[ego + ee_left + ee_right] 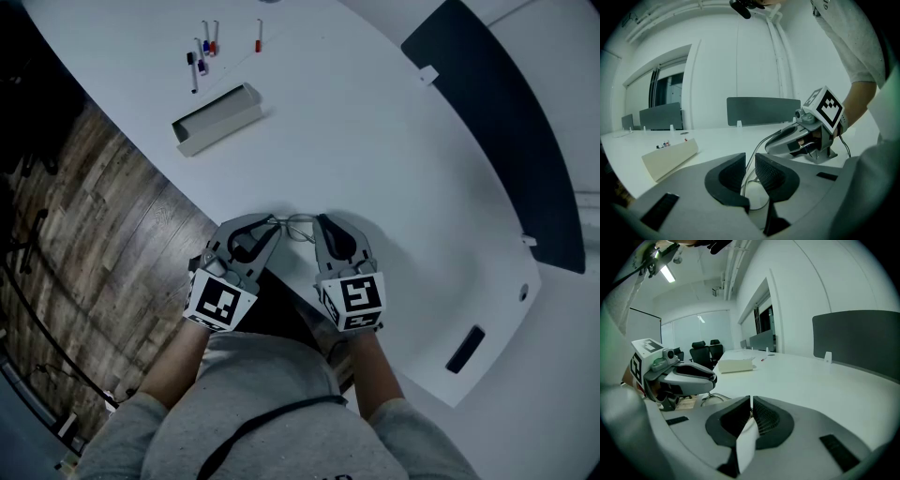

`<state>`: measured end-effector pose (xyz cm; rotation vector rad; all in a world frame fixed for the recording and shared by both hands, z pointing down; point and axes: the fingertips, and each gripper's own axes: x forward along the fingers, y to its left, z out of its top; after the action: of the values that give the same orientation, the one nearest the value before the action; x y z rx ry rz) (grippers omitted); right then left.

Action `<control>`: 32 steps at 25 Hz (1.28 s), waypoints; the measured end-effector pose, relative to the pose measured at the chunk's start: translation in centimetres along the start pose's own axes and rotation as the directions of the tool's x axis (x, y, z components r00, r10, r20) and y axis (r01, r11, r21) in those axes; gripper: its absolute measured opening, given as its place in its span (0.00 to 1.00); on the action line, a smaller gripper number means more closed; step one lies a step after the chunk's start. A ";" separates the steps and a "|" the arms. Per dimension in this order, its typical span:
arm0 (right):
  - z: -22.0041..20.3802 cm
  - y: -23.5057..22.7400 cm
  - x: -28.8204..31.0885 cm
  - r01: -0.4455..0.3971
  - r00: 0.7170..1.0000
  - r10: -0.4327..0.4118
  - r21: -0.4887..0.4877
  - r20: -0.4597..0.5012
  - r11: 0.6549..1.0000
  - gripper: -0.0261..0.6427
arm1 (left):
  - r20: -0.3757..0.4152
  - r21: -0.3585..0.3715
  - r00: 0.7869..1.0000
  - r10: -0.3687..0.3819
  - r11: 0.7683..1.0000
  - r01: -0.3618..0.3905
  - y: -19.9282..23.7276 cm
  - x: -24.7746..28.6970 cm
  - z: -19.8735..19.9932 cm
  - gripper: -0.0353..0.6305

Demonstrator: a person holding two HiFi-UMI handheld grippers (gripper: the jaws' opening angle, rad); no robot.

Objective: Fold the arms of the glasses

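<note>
An office meeting room: long white table (pixel 375 141), dark dividers (pixel 761 110), swivel chairs (pixel 705 350) (markers (pixel 202 58) too).

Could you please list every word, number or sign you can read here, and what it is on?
No text here can be read.
The left gripper and right gripper carry only black-and-white square patterns, no letters.
The shirt has print cut off at the frame edge, unreadable.
The pens are too small for any label to be read.
</note>
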<state>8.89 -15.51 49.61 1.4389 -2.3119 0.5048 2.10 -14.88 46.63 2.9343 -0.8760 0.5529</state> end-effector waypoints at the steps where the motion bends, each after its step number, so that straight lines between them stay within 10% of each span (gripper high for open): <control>1: 0.0 0.0 0.0 0.000 1.000 0.000 -0.001 0.001 1.000 0.08 | 0.001 0.002 1.000 -0.001 1.000 0.001 0.0 0.0 0.0 0.16; 12: 2.2 -1.1 -1.9 0.020 0.994 -0.031 0.103 0.108 0.994 0.08 | 0.002 -0.007 1.000 -0.006 1.000 0.006 -0.1 -0.1 -0.3 0.16; 18: 7.0 1.7 -3.9 -0.102 0.975 0.093 0.033 0.202 0.994 0.08 | 0.005 -0.004 1.000 -0.014 1.000 0.014 -0.2 -0.2 -0.1 0.16; 32: 5.6 4.1 -3.0 -0.168 0.980 0.177 -0.105 0.086 0.980 0.14 | 0.007 -0.018 1.000 -0.017 1.000 0.017 0.0 0.0 -0.2 0.16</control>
<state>5.79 -14.20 42.81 1.2492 -2.5139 0.3729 2.03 -14.81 46.77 2.9261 -0.8518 0.5315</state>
